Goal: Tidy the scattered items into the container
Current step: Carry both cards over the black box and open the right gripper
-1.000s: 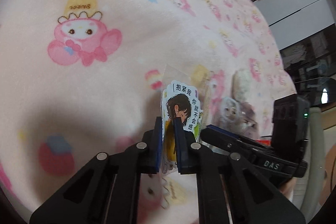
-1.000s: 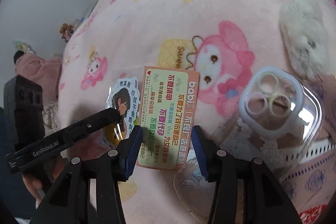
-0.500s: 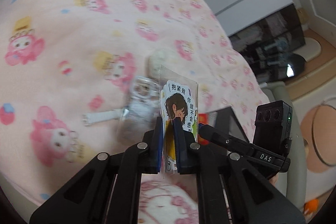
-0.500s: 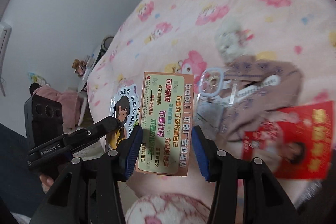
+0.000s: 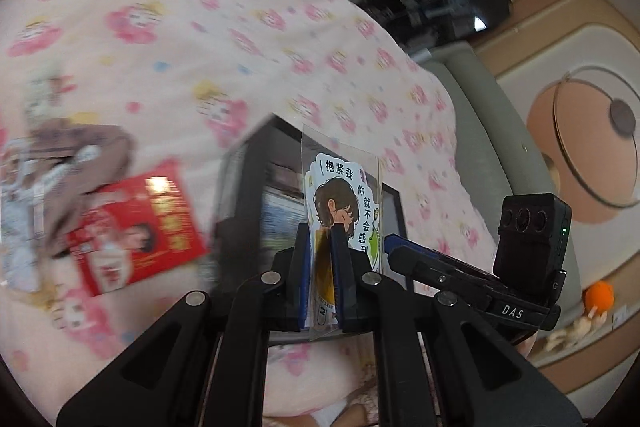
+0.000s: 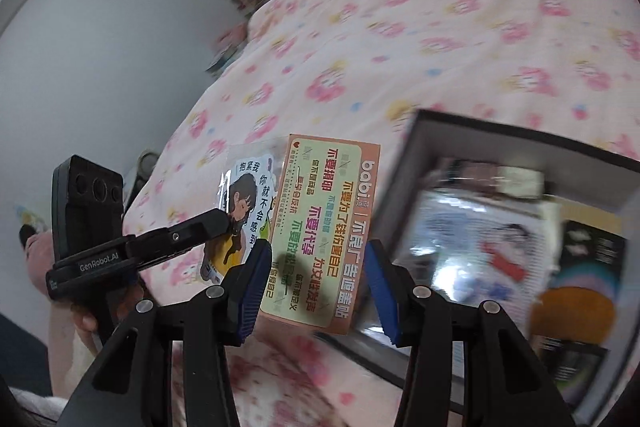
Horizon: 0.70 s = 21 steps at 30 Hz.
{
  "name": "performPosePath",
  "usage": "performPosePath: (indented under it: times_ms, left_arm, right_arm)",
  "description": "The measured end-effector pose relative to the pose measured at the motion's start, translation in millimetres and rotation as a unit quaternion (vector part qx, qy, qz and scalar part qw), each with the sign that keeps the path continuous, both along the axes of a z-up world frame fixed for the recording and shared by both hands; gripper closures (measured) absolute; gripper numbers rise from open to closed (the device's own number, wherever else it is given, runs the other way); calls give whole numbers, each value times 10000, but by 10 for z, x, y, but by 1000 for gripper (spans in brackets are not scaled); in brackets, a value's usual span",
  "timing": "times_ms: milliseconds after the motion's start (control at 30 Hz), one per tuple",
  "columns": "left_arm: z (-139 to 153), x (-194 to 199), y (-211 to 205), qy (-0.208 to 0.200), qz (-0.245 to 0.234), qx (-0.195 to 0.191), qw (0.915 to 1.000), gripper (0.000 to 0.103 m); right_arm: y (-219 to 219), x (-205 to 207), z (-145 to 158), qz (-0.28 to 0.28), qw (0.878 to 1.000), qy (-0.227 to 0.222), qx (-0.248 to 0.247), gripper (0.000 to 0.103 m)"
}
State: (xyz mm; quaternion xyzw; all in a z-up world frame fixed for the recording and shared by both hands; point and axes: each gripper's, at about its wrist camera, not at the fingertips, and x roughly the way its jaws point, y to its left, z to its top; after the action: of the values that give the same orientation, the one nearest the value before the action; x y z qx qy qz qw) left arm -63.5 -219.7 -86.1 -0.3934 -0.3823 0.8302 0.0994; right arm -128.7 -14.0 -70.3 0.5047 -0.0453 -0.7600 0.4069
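My left gripper (image 5: 322, 277) is shut on a cartoon sticker in a clear sleeve (image 5: 340, 195), held upright in the air; the sticker also shows in the right wrist view (image 6: 244, 211). My right gripper (image 6: 314, 277) is shut on an orange and green babi card (image 6: 324, 231), held by its two side edges. The dark open box (image 6: 472, 139) lies on the bed just right of the card, with several items inside. In the left wrist view the box (image 5: 240, 179) sits right behind the sticker.
A pink cartoon blanket (image 5: 168, 27) covers the bed. A red packet (image 5: 136, 227), a brown cloth (image 5: 76, 143) and a clear phone case (image 5: 20, 163) lie left of the box. The right gripper's body (image 5: 472, 279) is close beside my left fingers.
Both grippers have lifted off the blanket and swung right with their items. The dark box has come into view, now close behind the sticker and beside the card.
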Motion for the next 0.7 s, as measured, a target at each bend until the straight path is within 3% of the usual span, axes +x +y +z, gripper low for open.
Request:
performPosePath:
  times_ms: [167,367,433,533,700]
  left_arm:
    - [-72,-503,606,-220,-545,-66,9982,95]
    - [-475,-608,906,-927,-718,-271,9927,95]
    - [-605,-589,984,-1223,-808,-597,9874,95]
    - [-710,-544,1047,-1555,-738,-1159,9782,95]
    - [-612,-457,944,-1569,-392,-1713,9719,95]
  right_arm:
    - [688,-209,-72,-558,9983,2,159,58]
    - [1076,-280,-397,-687,9971,-336,27,58]
    - [1096,-260,-511,-525,9966,-601,-187,58]
    - [949,-264,-657,-451,9971,-555,255,58]
    - [951,-344,-743,-725,9944,-354,678,58]
